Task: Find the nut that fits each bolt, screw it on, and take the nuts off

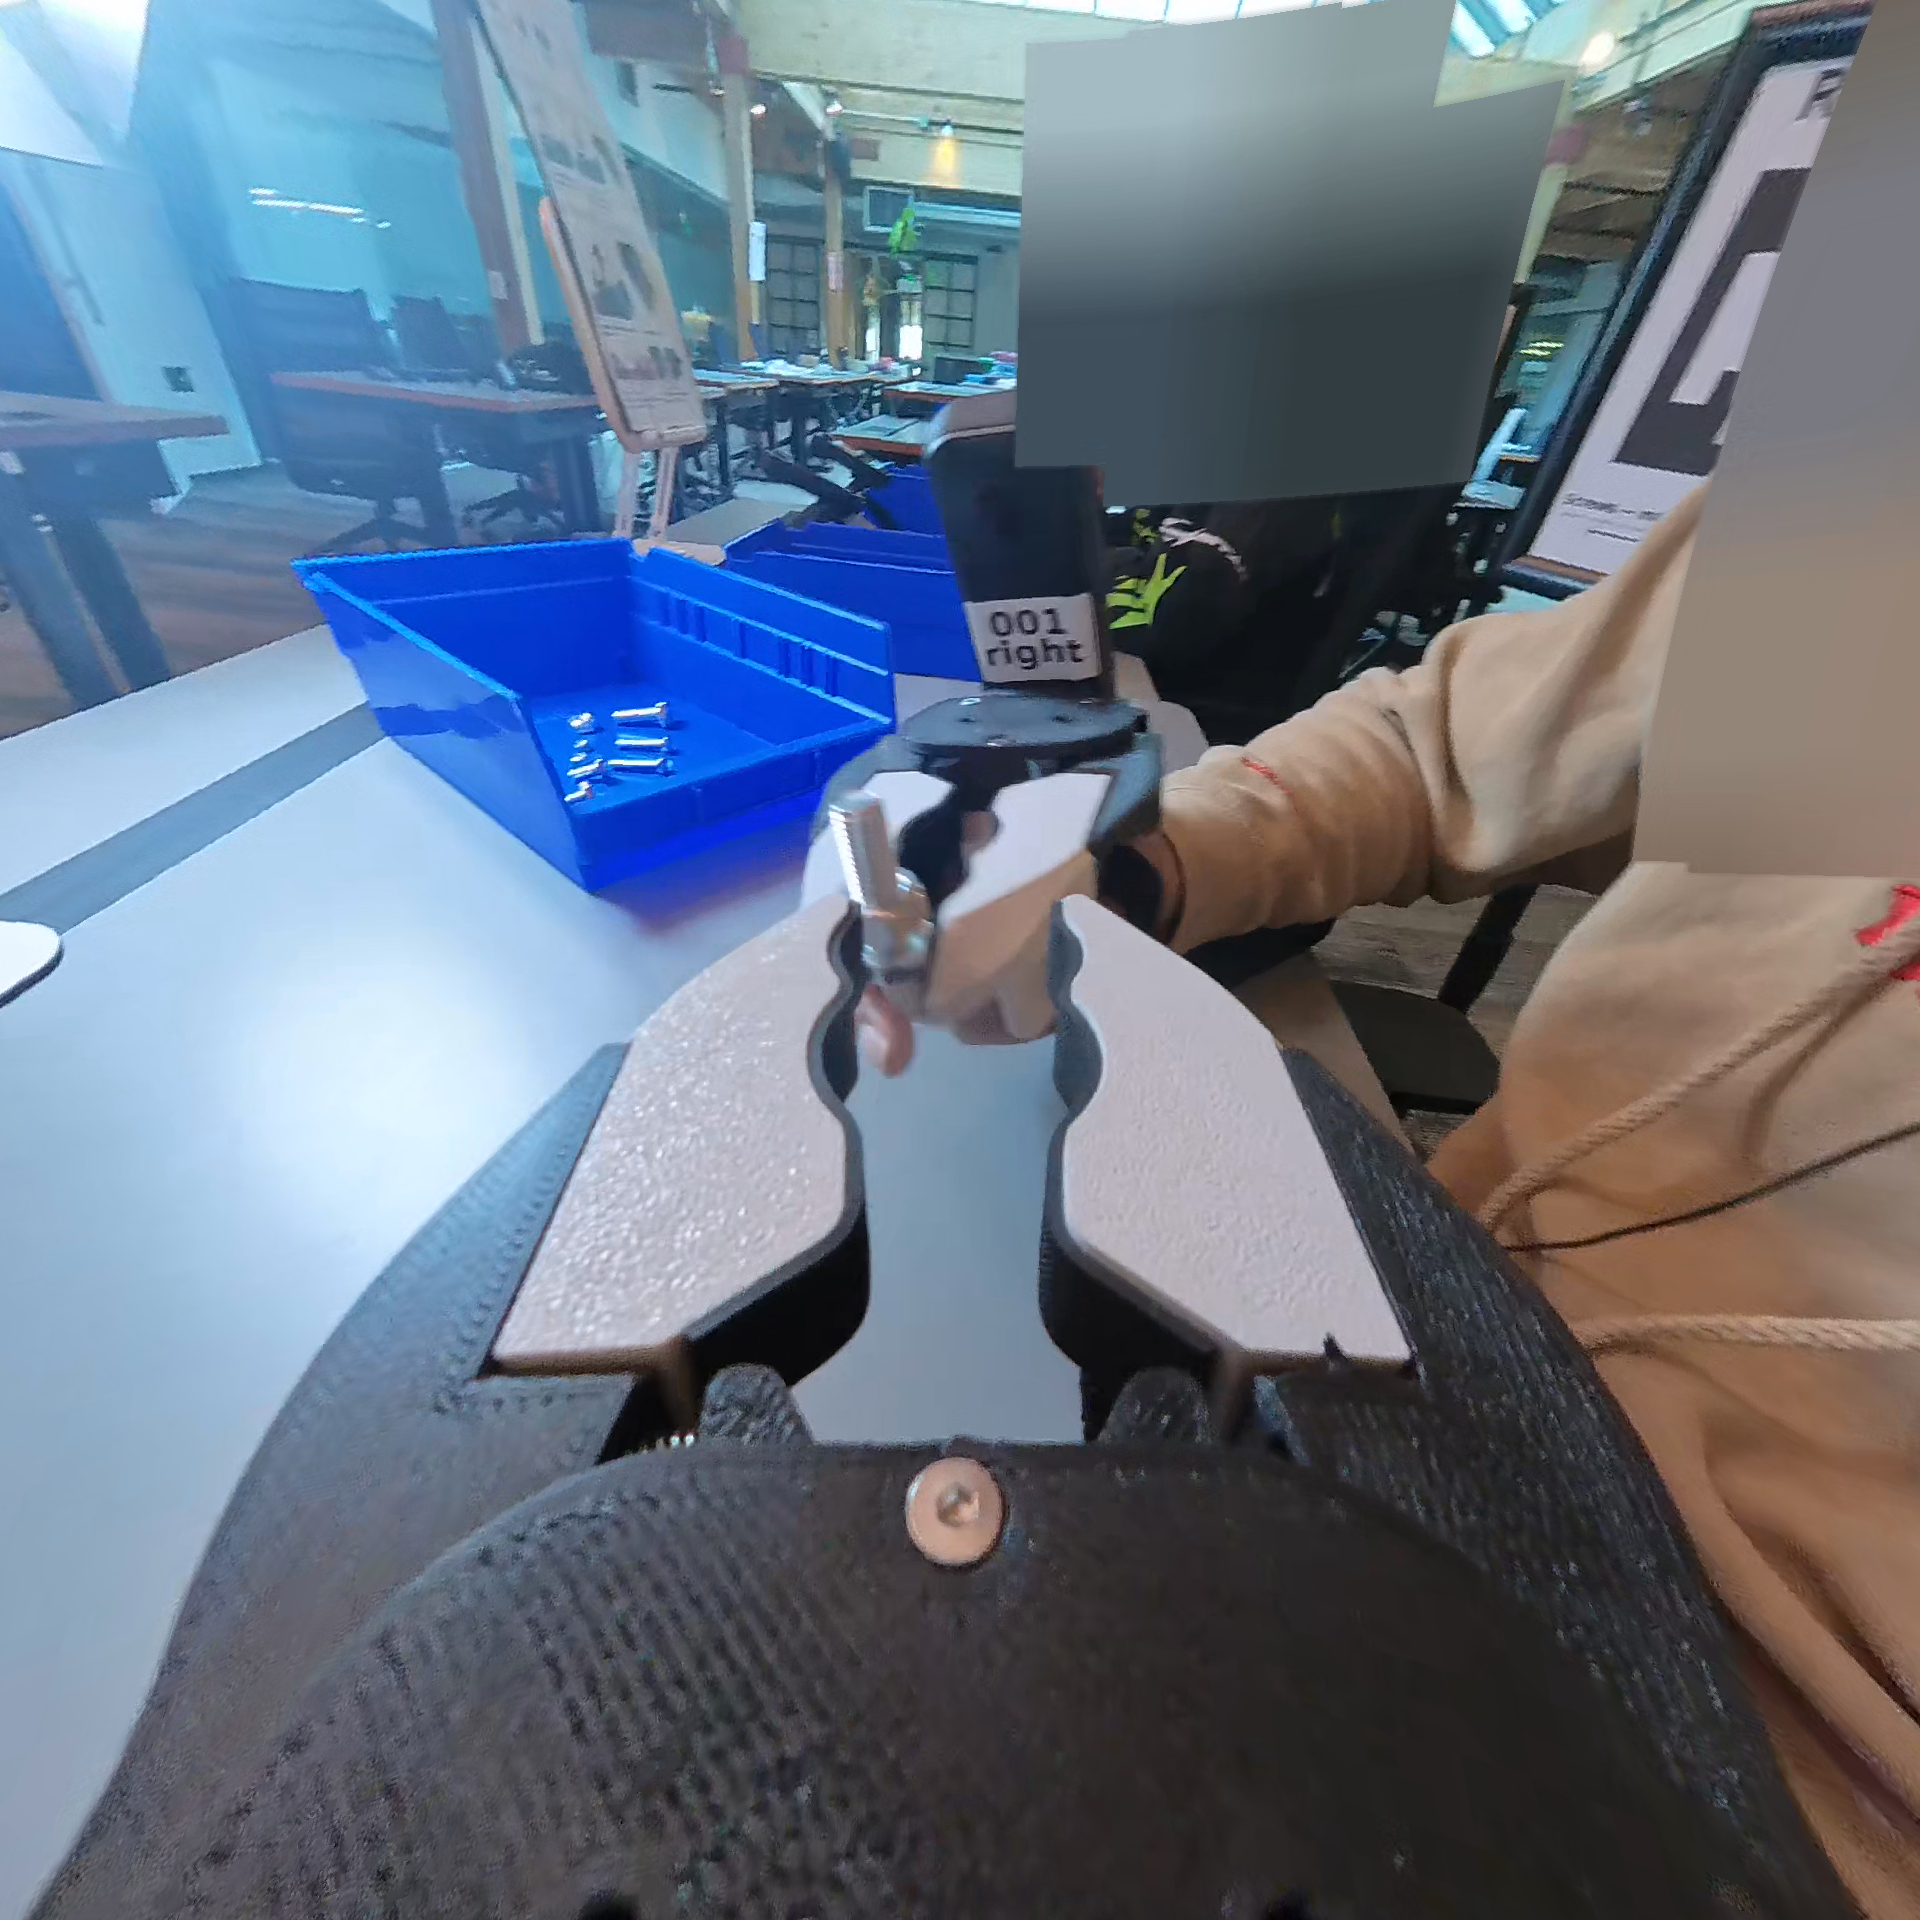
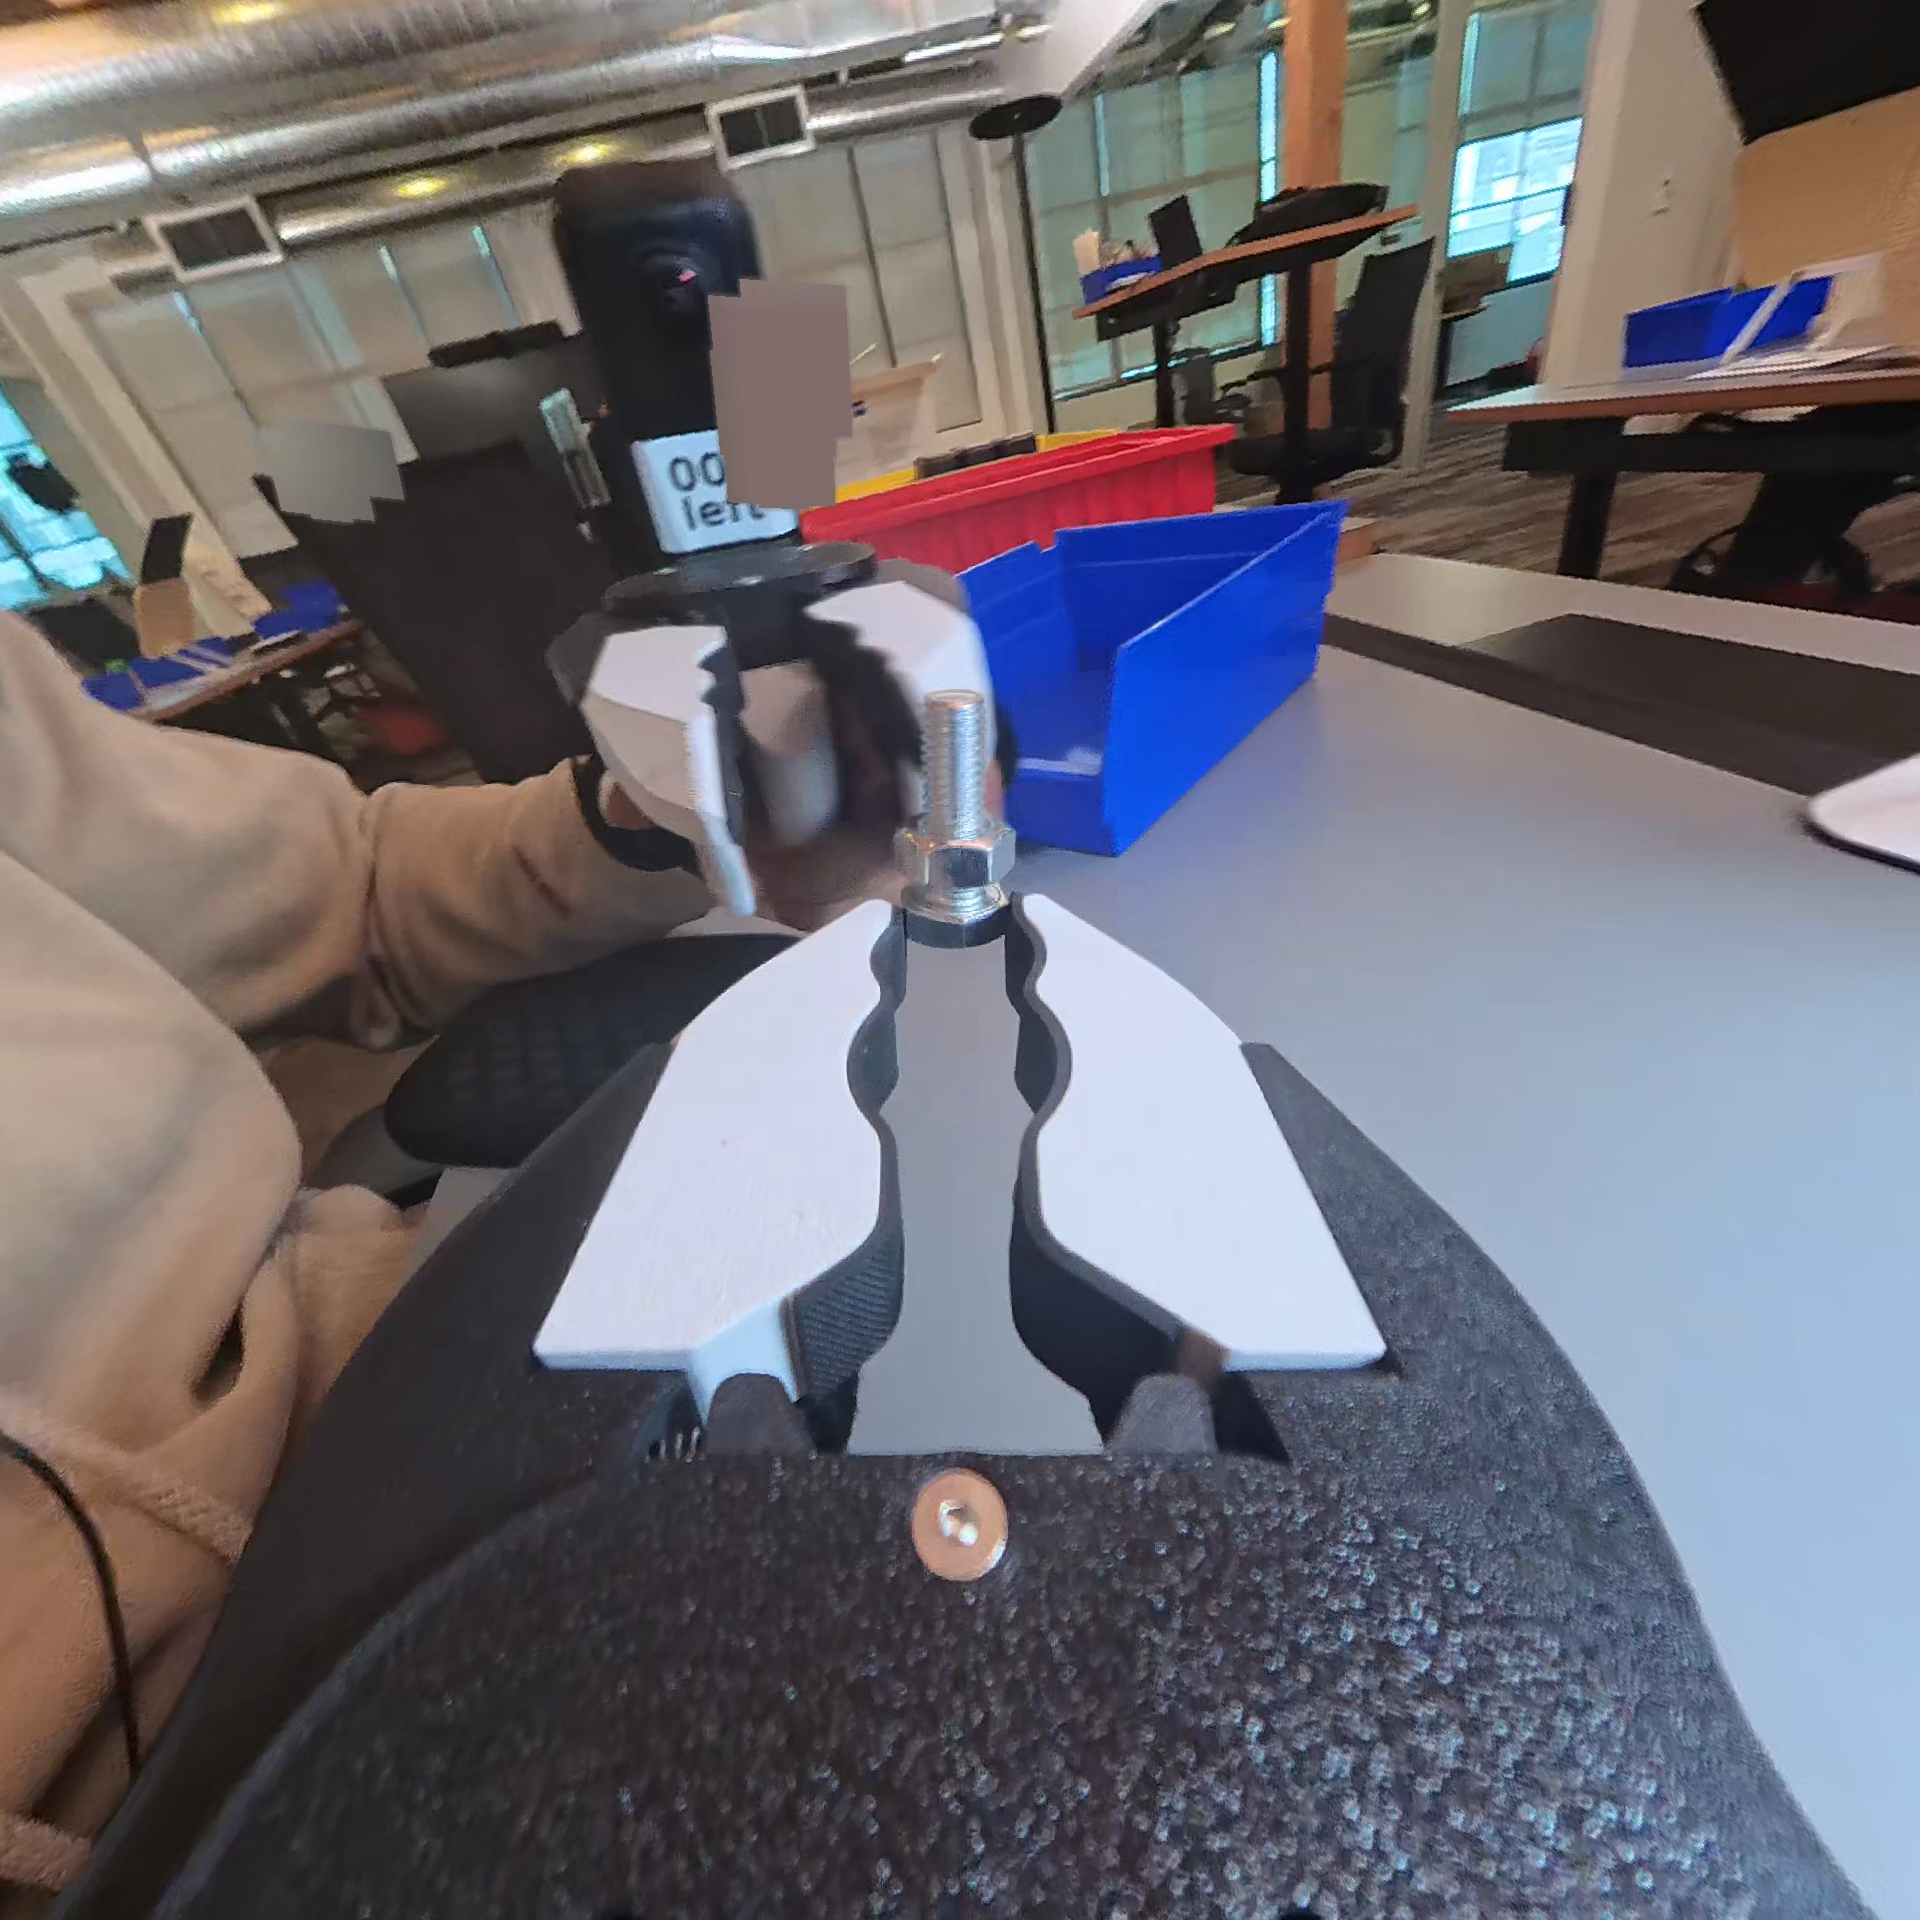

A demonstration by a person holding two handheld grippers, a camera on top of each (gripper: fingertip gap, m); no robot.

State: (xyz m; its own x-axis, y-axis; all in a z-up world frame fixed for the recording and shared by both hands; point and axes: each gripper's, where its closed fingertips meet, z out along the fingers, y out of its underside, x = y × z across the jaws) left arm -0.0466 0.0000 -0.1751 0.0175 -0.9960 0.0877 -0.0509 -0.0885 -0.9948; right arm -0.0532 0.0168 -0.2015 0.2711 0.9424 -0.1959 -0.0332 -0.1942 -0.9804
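While right tool [image 2: 951, 920] grips upright bolt [image 2: 956, 758], left tool [image 1: 951, 956] faces it.

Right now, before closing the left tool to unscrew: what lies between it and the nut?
Nothing: the left wrist view shows only air between the open left tool and the nut on the bolt the right tool grips.

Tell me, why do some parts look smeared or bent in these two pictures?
Right wrist view: the far left tongs are smeared by motion blur, while the bolt and its nut stay sharp. Left wrist view: mostly sharp; the wide lens bends the blue bin and the room's edges, and daylight tints the left side bluish.
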